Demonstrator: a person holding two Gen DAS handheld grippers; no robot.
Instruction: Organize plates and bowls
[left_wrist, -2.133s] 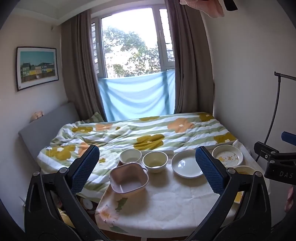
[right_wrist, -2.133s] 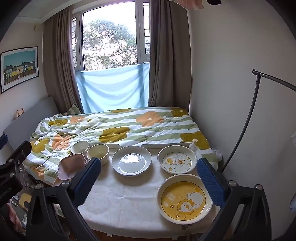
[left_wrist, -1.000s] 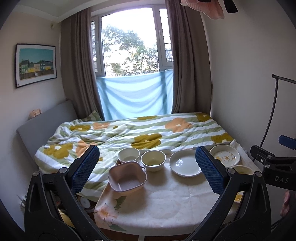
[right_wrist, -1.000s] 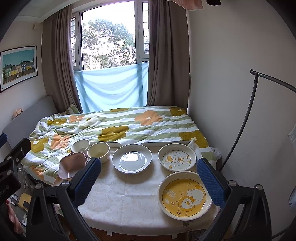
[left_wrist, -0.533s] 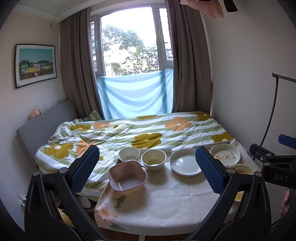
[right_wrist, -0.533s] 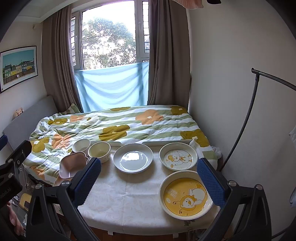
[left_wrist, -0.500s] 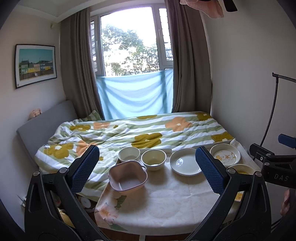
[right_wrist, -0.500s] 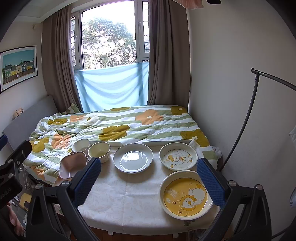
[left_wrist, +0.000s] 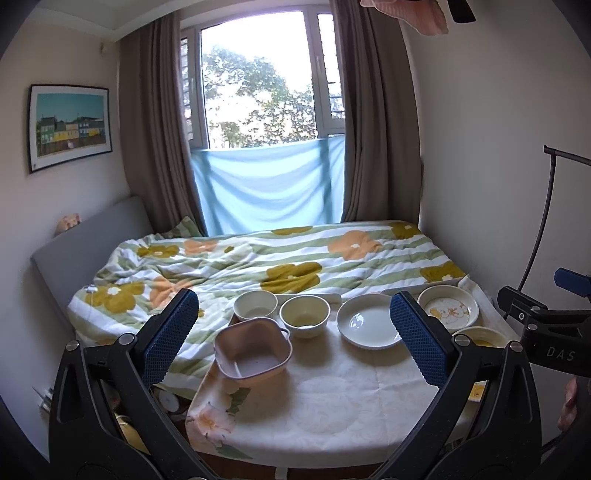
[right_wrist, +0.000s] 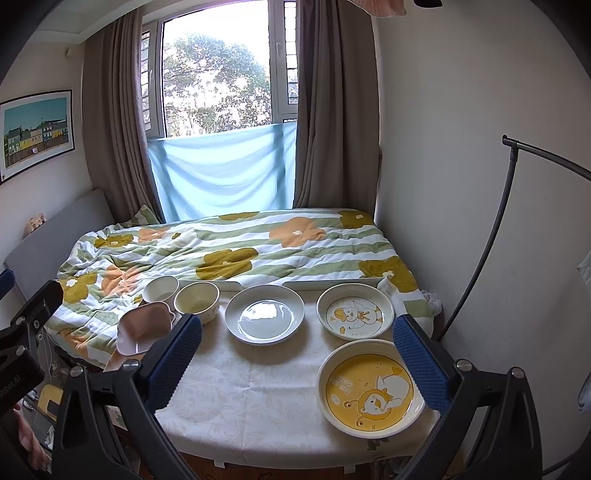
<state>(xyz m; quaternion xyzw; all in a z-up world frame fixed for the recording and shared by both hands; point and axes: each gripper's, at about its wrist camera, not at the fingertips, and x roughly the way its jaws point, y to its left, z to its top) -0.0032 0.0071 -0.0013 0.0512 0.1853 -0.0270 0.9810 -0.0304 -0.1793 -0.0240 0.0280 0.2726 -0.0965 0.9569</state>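
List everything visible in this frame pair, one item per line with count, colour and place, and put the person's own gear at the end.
pink square bowl: 1, pink, table's left edge
round bowls: 2, cream, side by side at back left of table
plain plate: 1, white, back centre
duck plate: 1, white with yellow duck, back right
yellow plate: 1, yellow cartoon centre, front right
tablecloth: 1, white patterned, over the table
quilt: 1, green stripes with orange and mustard flowers, on bed behind
curtains: 2, brown, flanking window
blue cloth: 1, across lower window
framed picture: 1, left wall
black stand: 1, right
left gripper: blue pads, open
right gripper: blue pads, open
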